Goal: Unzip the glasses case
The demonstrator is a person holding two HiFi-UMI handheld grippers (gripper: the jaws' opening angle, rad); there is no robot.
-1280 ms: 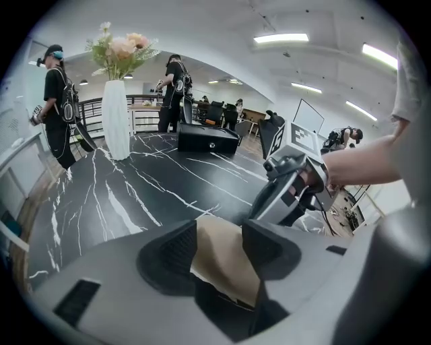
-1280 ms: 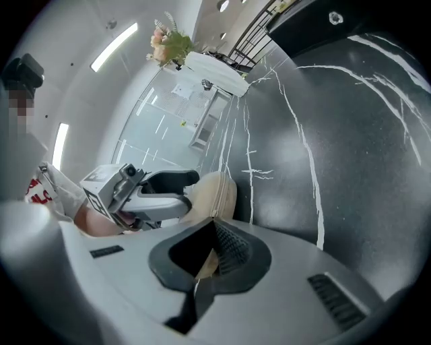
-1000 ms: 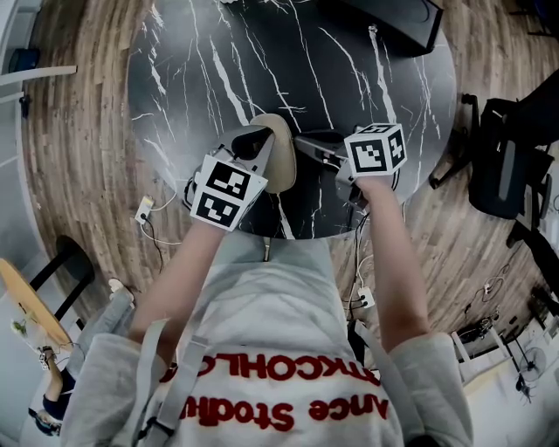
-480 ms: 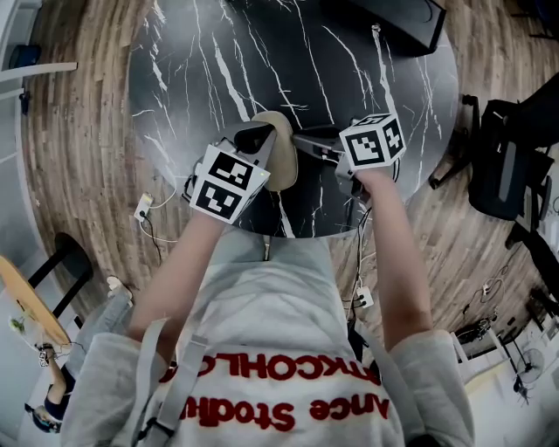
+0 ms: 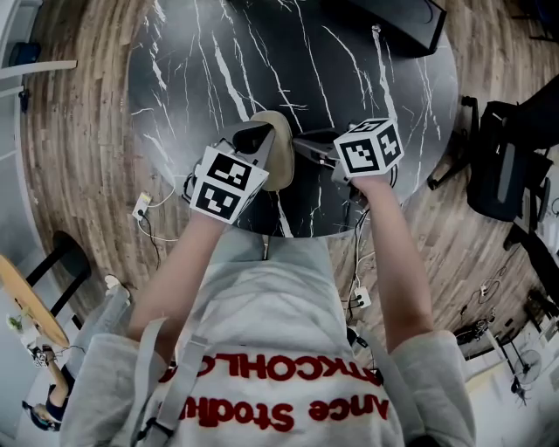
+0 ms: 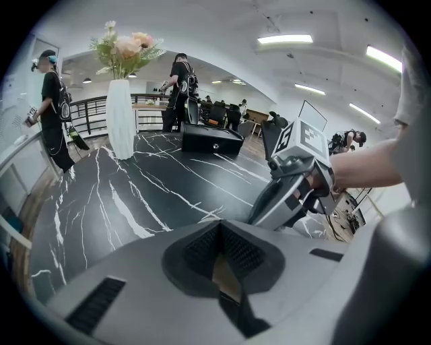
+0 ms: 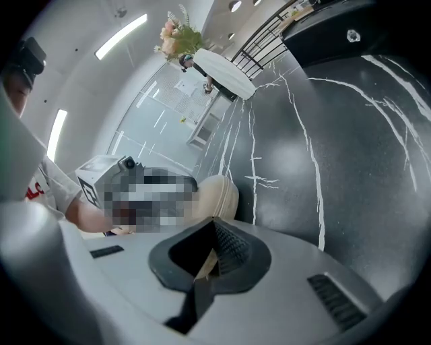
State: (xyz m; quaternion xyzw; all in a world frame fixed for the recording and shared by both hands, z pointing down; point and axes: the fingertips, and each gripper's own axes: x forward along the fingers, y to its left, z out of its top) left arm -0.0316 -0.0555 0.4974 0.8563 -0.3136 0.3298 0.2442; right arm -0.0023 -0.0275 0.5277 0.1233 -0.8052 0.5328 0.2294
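A beige glasses case [image 5: 278,159] stands on edge near the front rim of the black marble table [image 5: 201,79]. My left gripper [image 5: 255,138] is shut on the case's left side, and a beige sliver of the case [image 6: 221,271] shows between its pads. My right gripper [image 5: 300,141] reaches in from the right and is shut on a thin beige tab at the case's edge, apparently the zipper pull [image 7: 205,259]. The case's rounded body [image 7: 217,195] rises just beyond the right gripper [image 7: 212,251]. From the left gripper [image 6: 219,248] I see the right gripper's body close by.
A black box [image 5: 393,19] lies at the table's far side, and a white vase [image 6: 121,118] with flowers stands beyond it. The table's front rim [image 5: 297,234] is against the person's body. A black chair [image 5: 507,166] is at the right. People [image 6: 54,108] stand in the background.
The right gripper has rolled a little, and its marker cube has tipped and shifted slightly left. The left gripper and the case have stayed where they were.
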